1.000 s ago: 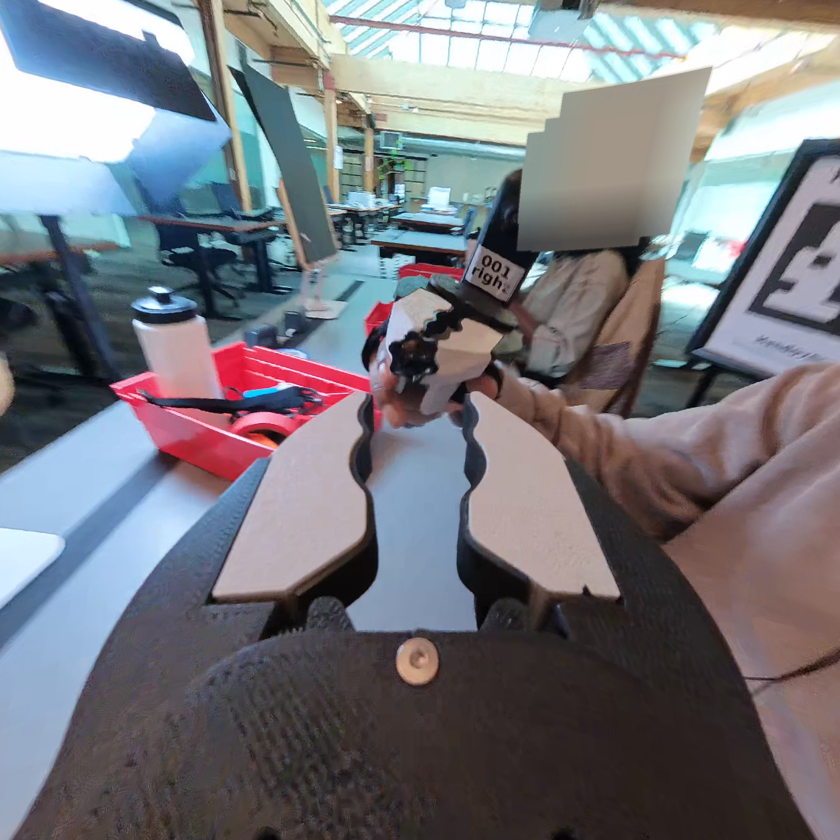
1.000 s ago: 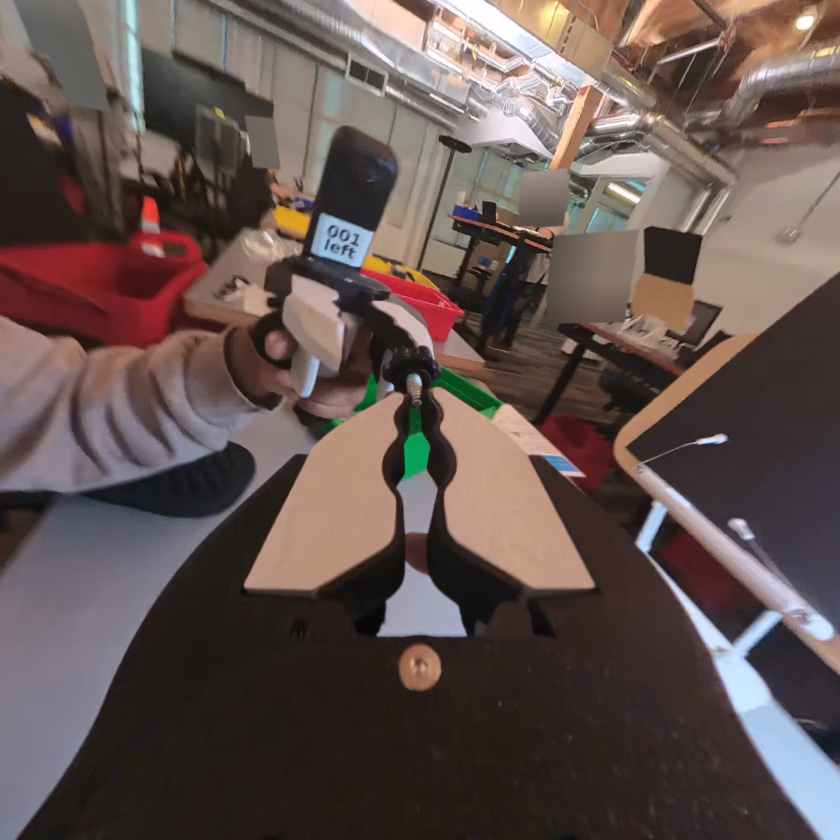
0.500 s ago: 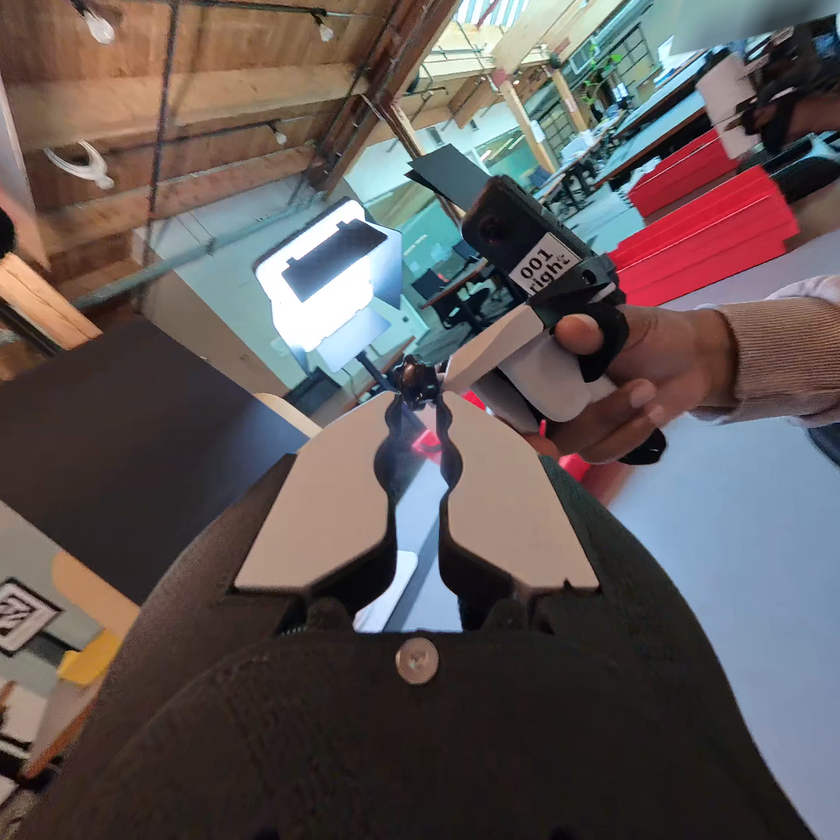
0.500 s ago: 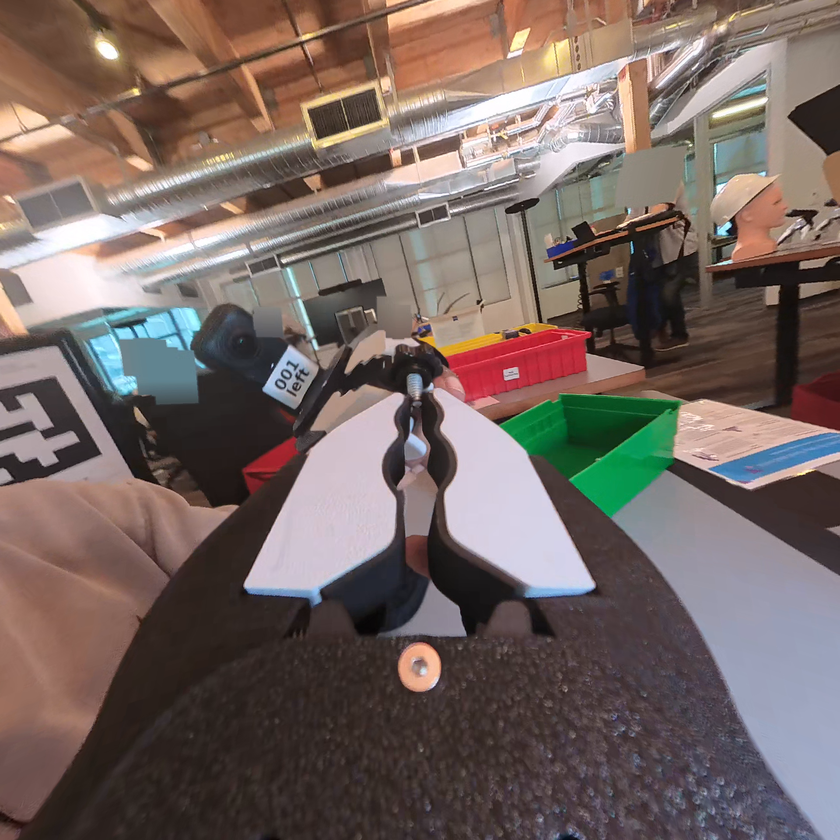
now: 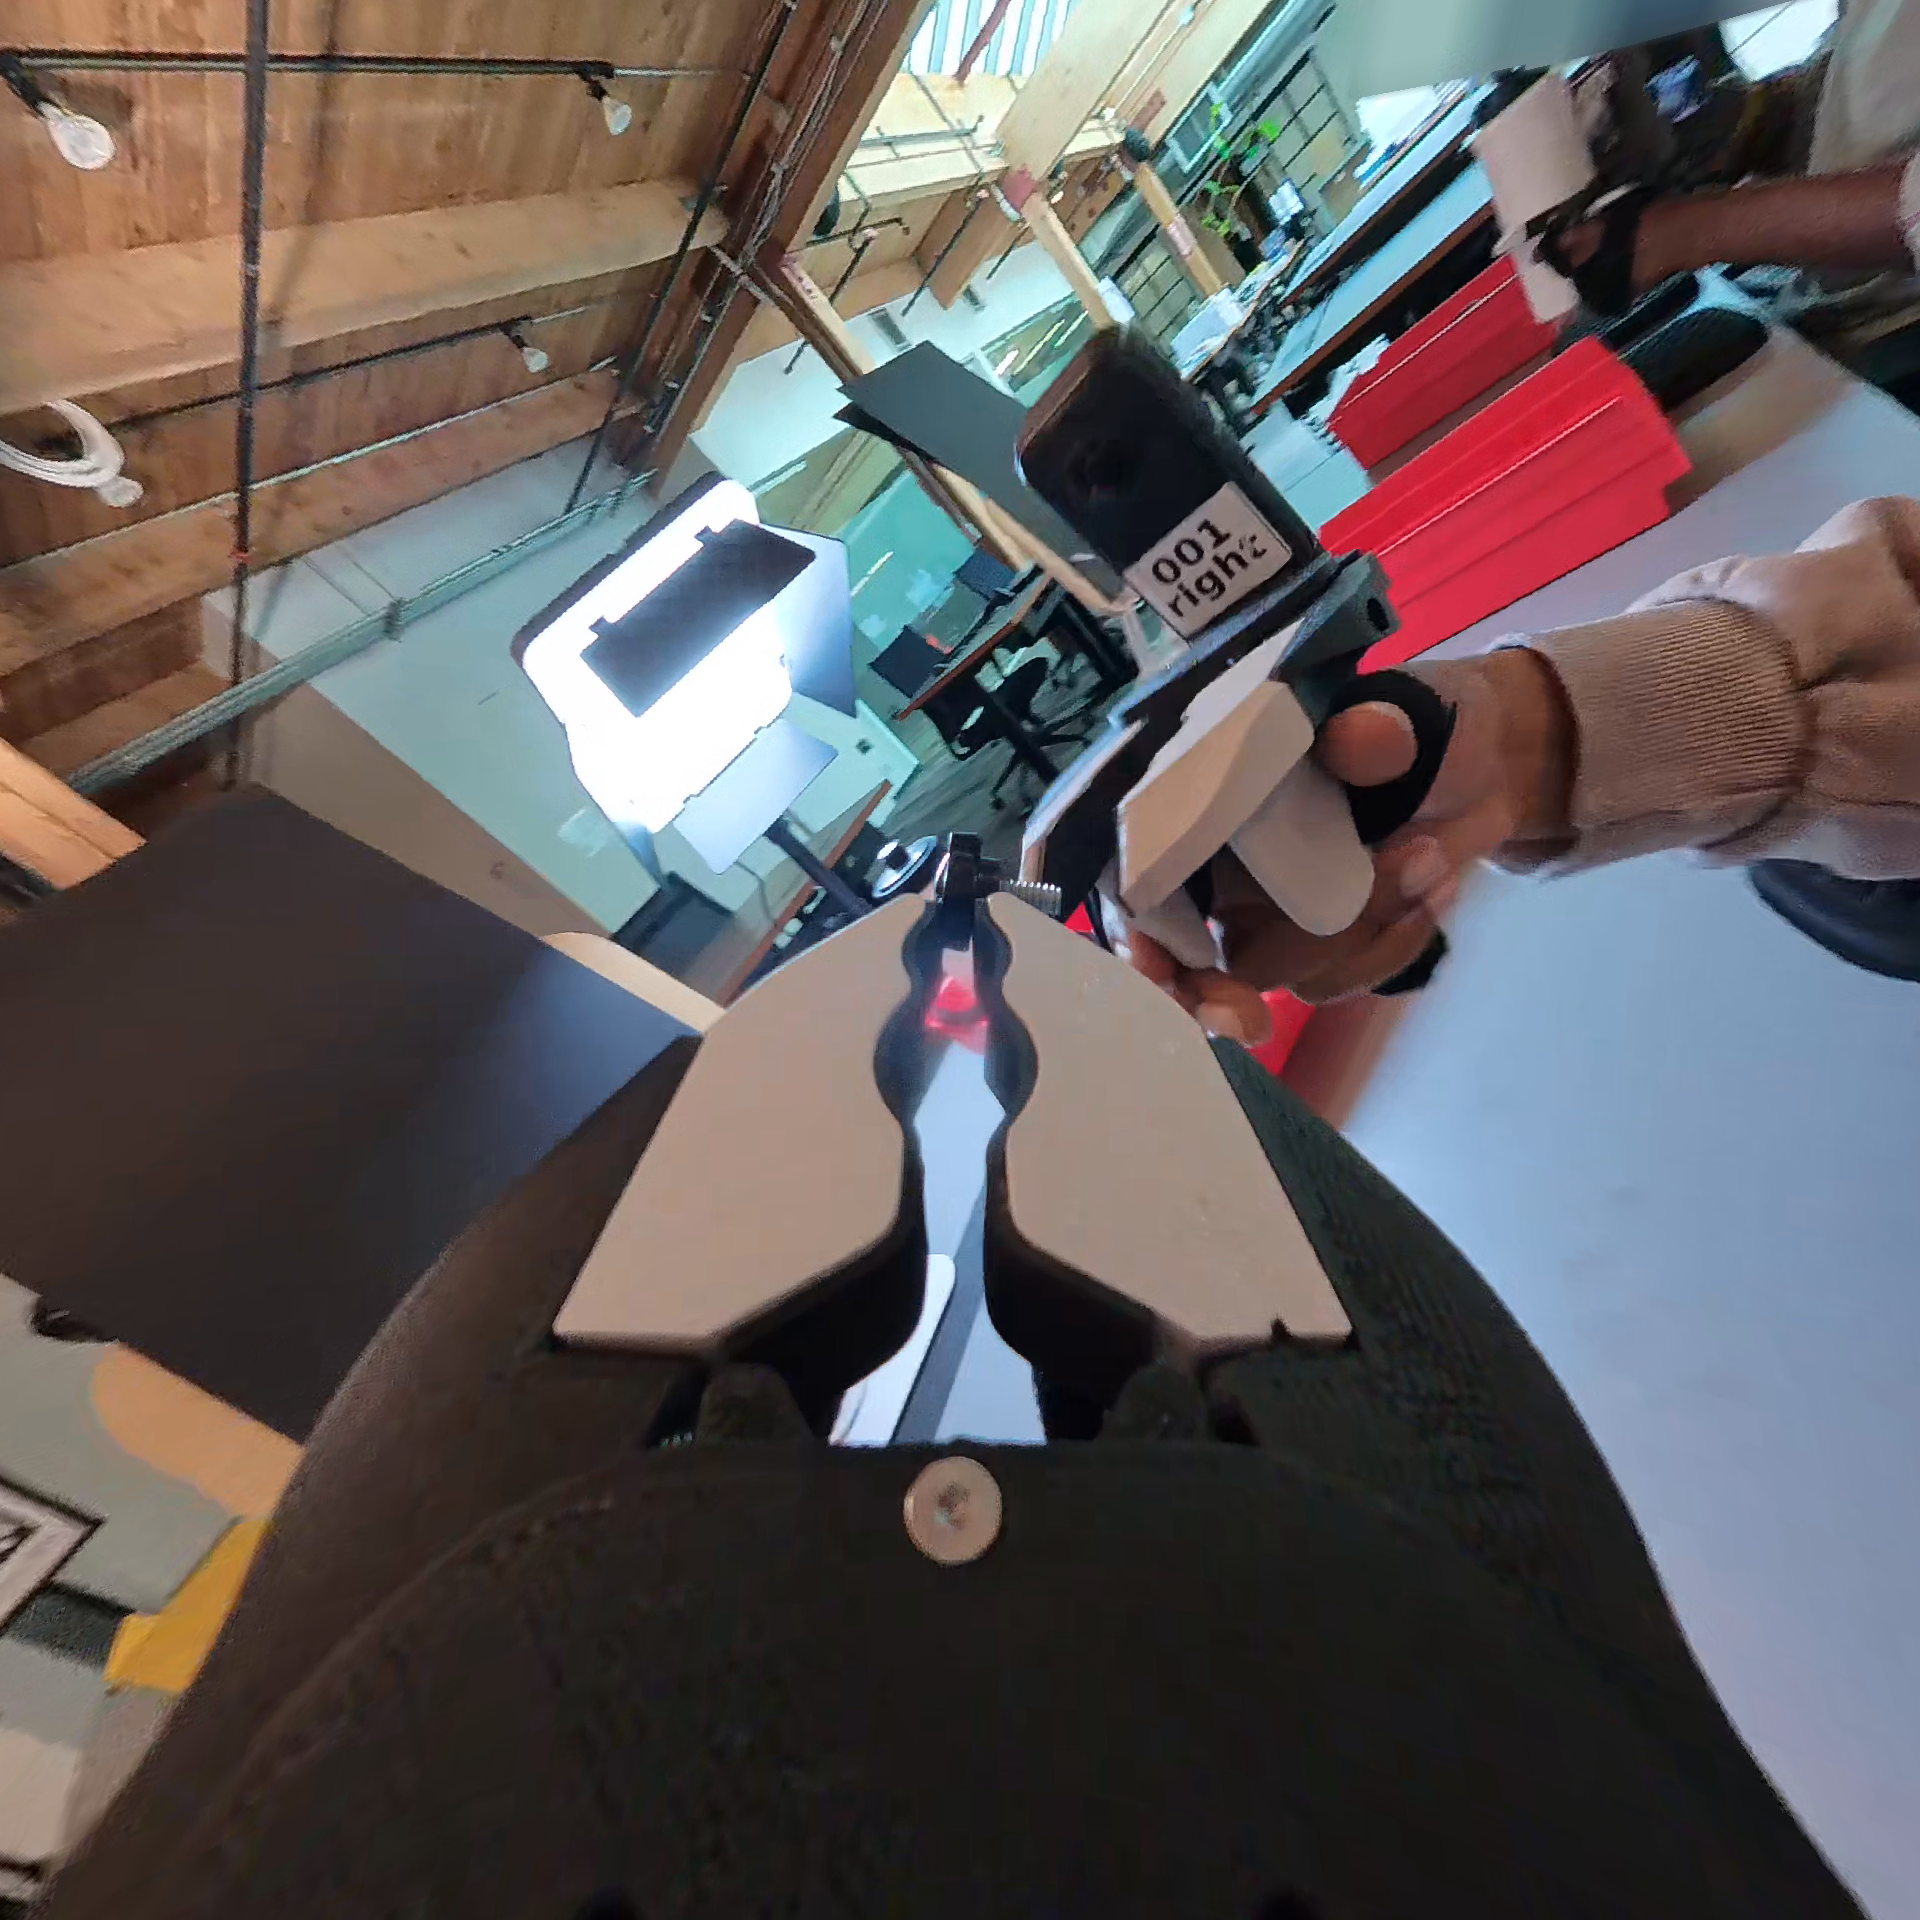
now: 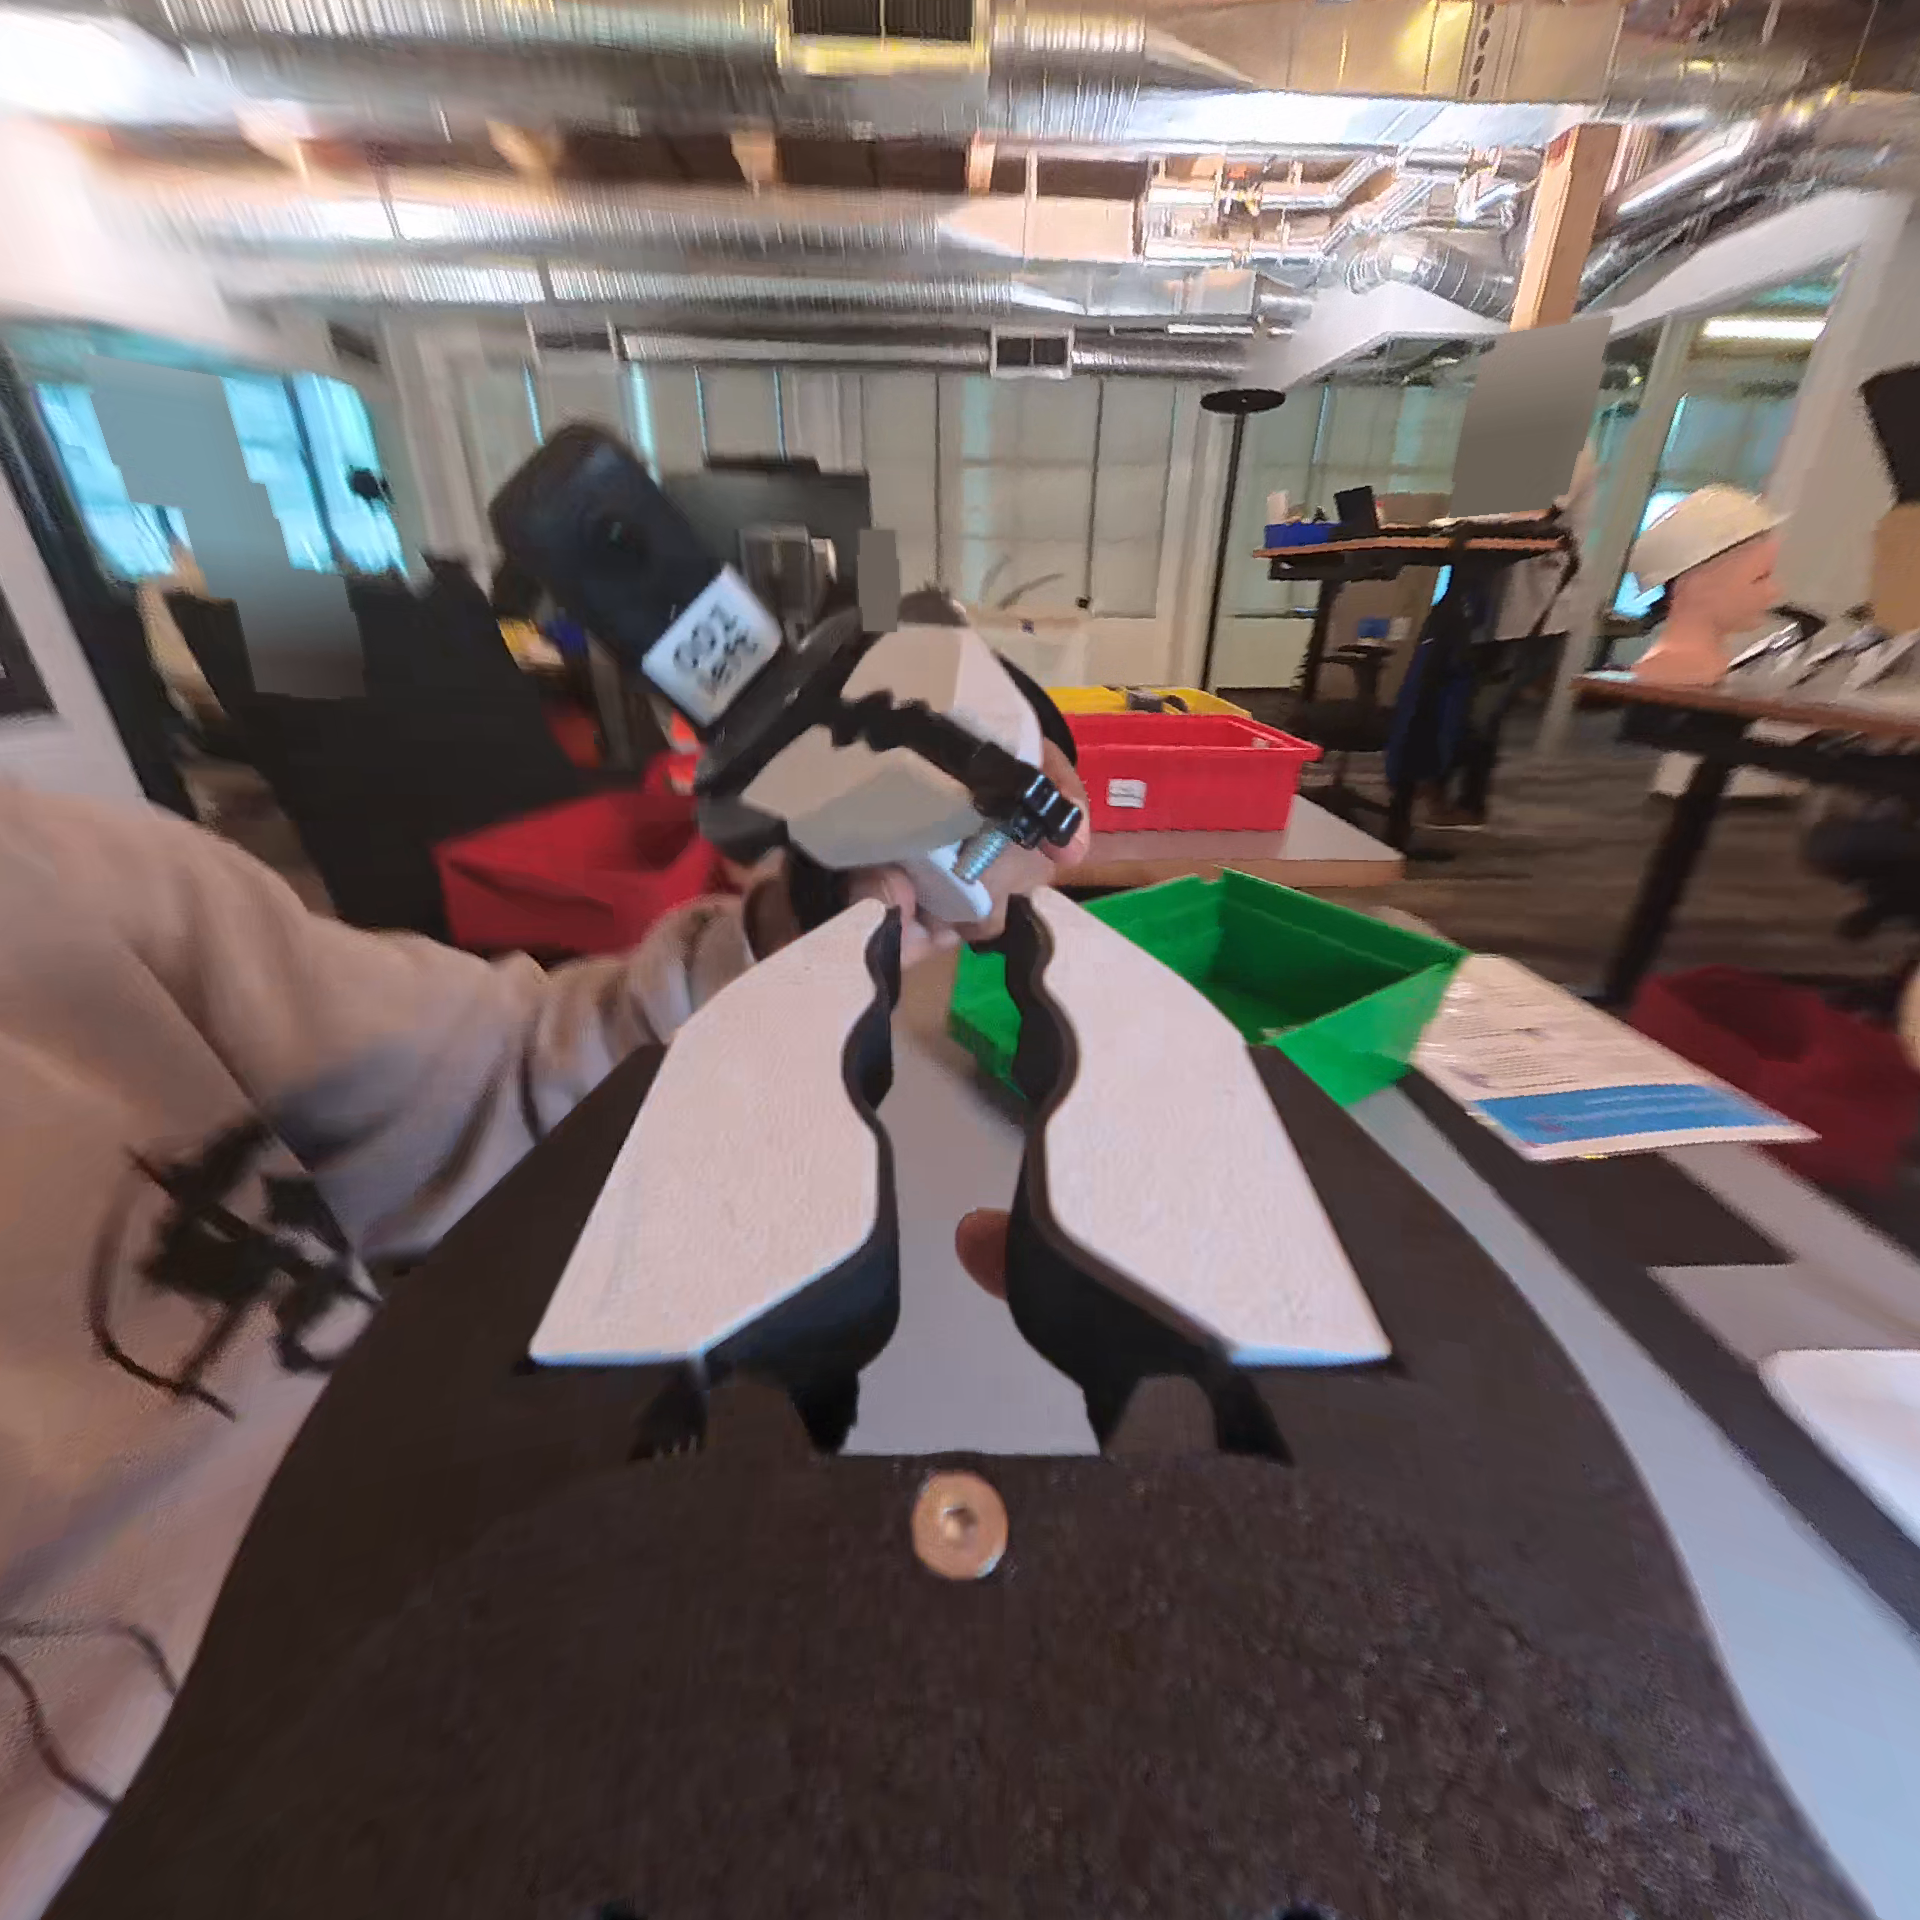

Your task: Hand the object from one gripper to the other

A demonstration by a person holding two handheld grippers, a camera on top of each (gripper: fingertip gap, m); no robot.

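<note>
Your left tongs (image 5: 961, 914) pinch the thumbscrew (image 5: 971, 878) by its tip; right tongs (image 6: 951, 920) gape empty; jolt it and it drops.

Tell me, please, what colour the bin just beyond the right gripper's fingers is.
Bright green bin; right wrist view shows it best.

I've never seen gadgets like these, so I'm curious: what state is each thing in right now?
Left hand-held gripper: shut on the screw.
Right hand-held gripper: open, holding nothing.
Screw: pinched at the left tips, up off the table.
Green bin: upright, nothing seen inside.
Studio light: switched on.
</note>
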